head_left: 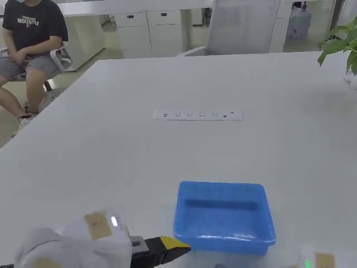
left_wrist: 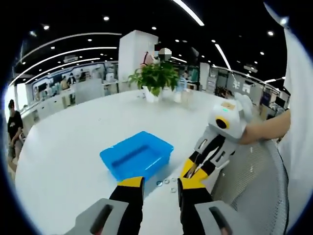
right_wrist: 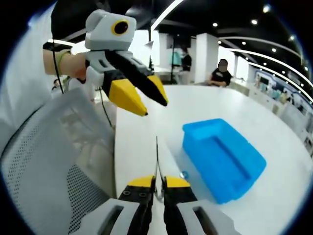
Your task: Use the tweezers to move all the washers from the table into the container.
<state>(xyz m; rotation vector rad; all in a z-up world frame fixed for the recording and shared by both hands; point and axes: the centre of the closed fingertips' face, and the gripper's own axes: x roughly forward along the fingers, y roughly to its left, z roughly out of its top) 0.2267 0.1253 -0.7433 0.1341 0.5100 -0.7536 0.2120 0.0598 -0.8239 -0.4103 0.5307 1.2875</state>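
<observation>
Indoors, over a white table bearing a blue container, left tongs gape empty; right tongs pinch tweezers.

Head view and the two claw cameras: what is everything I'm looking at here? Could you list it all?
table: one, white, under everything
container: one, blue, near the table's front edge
washers: a few, silvery, on the table beside the container; exact count unclear
tweezers: one pair, thin metal, gripped in the right claw
power strip: one, white, middle of the table
plant: one, green, at the table's far right edge
mesh chair: one, pale grey, by the table's near edge
seated person: one, black shirt, beyond the table
left claw: yellow-black tips, open, facing the washers
right claw: yellow-black tips, shut on the tweezers
</observation>
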